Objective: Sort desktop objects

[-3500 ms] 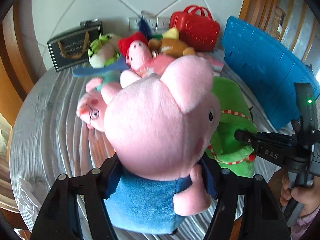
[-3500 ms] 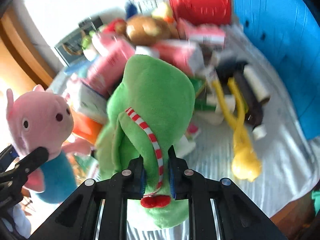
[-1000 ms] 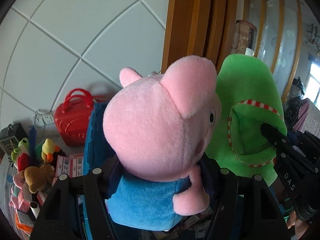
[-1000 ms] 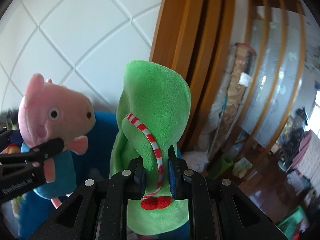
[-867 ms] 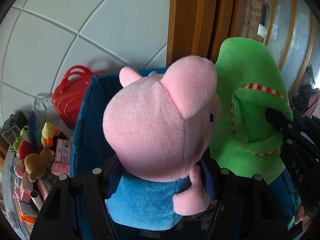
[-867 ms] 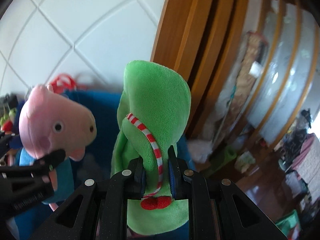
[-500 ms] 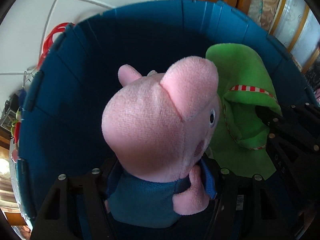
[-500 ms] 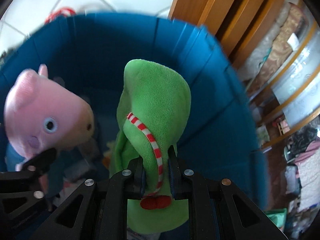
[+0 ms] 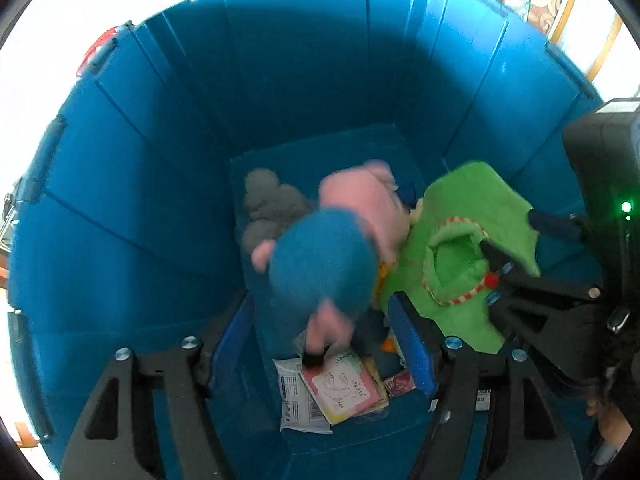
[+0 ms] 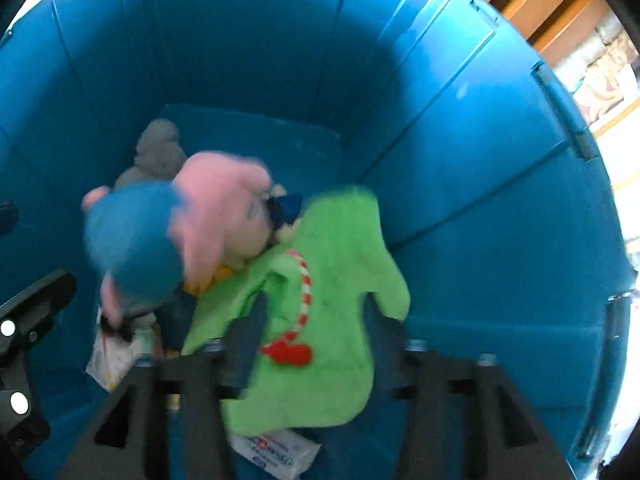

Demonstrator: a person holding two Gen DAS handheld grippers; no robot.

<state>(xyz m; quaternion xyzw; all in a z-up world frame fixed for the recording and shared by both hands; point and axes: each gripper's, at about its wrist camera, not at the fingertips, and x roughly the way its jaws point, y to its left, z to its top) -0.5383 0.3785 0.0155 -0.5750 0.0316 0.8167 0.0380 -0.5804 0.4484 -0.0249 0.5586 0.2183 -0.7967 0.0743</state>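
Fingers of the left gripper (image 9: 322,350) stood spread wide, and the pig plush (image 9: 328,256) lay beyond them down in the blue bin (image 9: 132,184), clear of both pads and blurred. Its blue body was nearest the camera, its pink head farther in, against a grey plush (image 9: 266,204) on the bin floor. Flat packets (image 9: 340,392) lay on the bin floor between the left fingers.

Just beside the pig, touching its head in the right wrist view, was the green plush (image 10: 332,280) with its red-and-white striped trim. The right gripper (image 10: 316,344) also had its fingers parted; the green plush sat between and in front of them, its lower part draped across the gap. Whether either pad touched the cloth could not be told, as that view was smeared. A white packet (image 10: 276,454) showed under the green plush's lower edge.
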